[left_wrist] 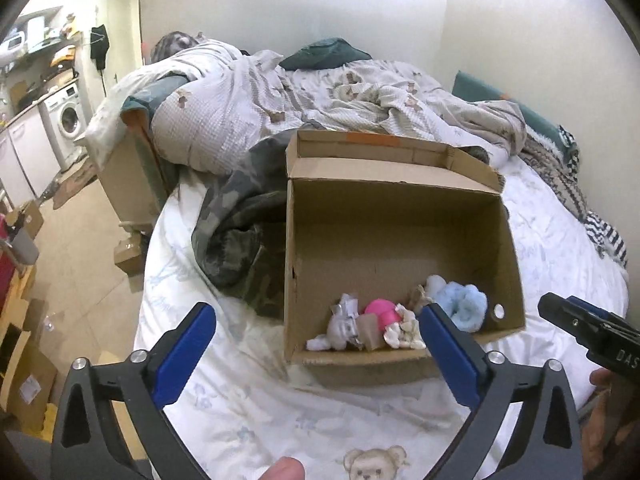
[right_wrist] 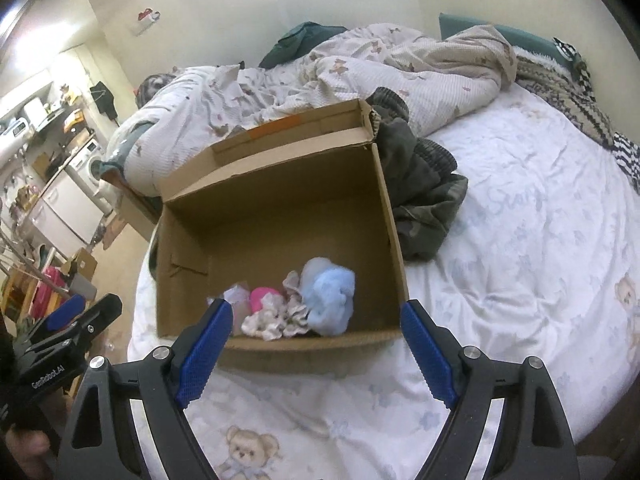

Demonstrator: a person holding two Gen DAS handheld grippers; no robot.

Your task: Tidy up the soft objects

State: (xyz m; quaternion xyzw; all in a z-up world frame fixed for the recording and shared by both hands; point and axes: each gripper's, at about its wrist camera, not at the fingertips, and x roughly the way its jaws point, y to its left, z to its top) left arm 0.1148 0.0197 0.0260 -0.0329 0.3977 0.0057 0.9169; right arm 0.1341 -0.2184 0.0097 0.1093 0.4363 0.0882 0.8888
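An open cardboard box [left_wrist: 400,216] [right_wrist: 280,200] stands on the bed. Along its near wall lie soft objects: a light blue fluffy toy [left_wrist: 460,302] [right_wrist: 330,296], a pink ball [left_wrist: 382,310] [right_wrist: 262,298], a grey and white plush [left_wrist: 340,328] and a cream patterned cloth [left_wrist: 404,330] [right_wrist: 276,318]. My left gripper [left_wrist: 318,330] is open and empty, just in front of the box. My right gripper [right_wrist: 316,330] is open and empty, also in front of the box, to the right of the left one.
A dark camouflage garment [left_wrist: 240,236] [right_wrist: 420,192] lies beside the box. A rumpled bear-print duvet [left_wrist: 280,96] [right_wrist: 360,72] fills the far half of the bed. The white bear-print sheet [right_wrist: 520,240] spreads to the right. Floor with boxes [left_wrist: 24,360] and a washing machine [left_wrist: 68,116] lie to the left.
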